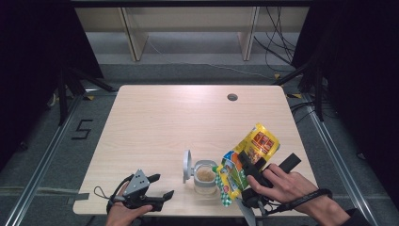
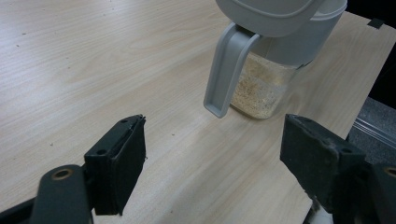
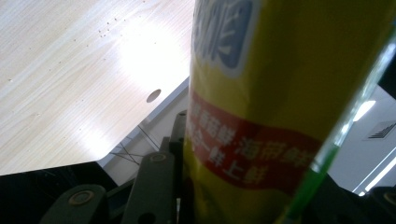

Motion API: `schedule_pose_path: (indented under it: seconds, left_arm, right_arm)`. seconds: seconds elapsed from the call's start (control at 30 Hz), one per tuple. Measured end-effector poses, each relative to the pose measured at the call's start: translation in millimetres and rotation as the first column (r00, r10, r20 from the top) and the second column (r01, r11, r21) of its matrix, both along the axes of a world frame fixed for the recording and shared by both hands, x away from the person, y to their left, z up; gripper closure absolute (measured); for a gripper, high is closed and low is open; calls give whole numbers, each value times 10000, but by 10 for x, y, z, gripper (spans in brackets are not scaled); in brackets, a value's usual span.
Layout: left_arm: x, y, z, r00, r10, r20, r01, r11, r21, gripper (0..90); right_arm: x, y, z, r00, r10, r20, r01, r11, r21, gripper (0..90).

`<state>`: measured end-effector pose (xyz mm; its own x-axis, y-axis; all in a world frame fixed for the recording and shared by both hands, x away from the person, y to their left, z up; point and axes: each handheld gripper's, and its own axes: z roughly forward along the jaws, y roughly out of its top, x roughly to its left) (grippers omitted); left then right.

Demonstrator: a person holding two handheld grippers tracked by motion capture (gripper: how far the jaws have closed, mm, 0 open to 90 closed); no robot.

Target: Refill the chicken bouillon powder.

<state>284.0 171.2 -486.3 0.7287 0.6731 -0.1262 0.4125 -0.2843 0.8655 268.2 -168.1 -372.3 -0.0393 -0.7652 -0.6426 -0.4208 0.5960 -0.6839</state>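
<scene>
Item: one clear jar with a grey flip lid, standing near your edge of the wooden table, lid swung up and back to the left so the mouth is clear; a pale granular fill sits in its lower part. Item: one yellow printed pouch, pinched in your right gripper, jaws pressed onto its body. You hold it tilted, its lower green-and-white end down beside the jar's rim, which reads as a pouring posture; whether anything is flowing cannot be told. Item: your left gripper, jaws spread and holding nothing, resting low at the table's near edge, left of the jar and apart from it. In the left gripper view its black pads frame the jar, likely so you can steady the jar or reach the lid once the pouch is done.
</scene>
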Motion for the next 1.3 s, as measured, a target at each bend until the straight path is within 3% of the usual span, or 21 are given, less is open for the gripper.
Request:
schedule_pose_path:
  seconds: [1.3]
  left_arm:
    - [-3,-2,1,10000,24,-3,-24,10000,32,219]
  right_arm:
    - [-1,-4,38,9999,-9,148,8,10000,65,701]
